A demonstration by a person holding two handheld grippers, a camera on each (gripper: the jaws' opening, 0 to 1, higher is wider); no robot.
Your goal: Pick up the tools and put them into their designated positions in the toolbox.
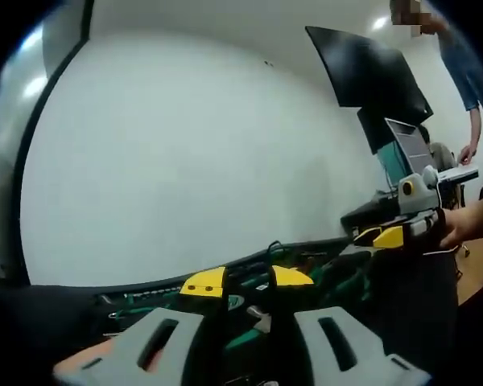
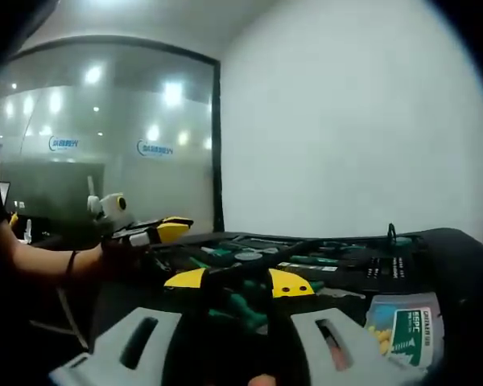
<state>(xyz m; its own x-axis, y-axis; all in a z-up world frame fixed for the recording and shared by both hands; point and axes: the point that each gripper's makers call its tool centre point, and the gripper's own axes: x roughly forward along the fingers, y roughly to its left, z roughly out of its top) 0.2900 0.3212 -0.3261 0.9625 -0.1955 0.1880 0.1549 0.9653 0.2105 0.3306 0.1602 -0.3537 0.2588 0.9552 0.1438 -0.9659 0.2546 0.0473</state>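
I see soft ceiling lights [image 2: 171, 92] glaring on the glass [image 2: 105, 161]; the wall [image 1: 193, 153] is bright, edges bend, foreground is dim and blurred.

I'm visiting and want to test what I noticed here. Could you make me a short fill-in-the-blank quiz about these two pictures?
1. The tips of the left gripper are coloured ____.
2. The open toolbox holds tools with ____ handles.
3. The wall behind the toolbox is plain ____.
4. In the right gripper view, the right gripper points toward the ____.

Missing words: yellow; green; white; toolbox
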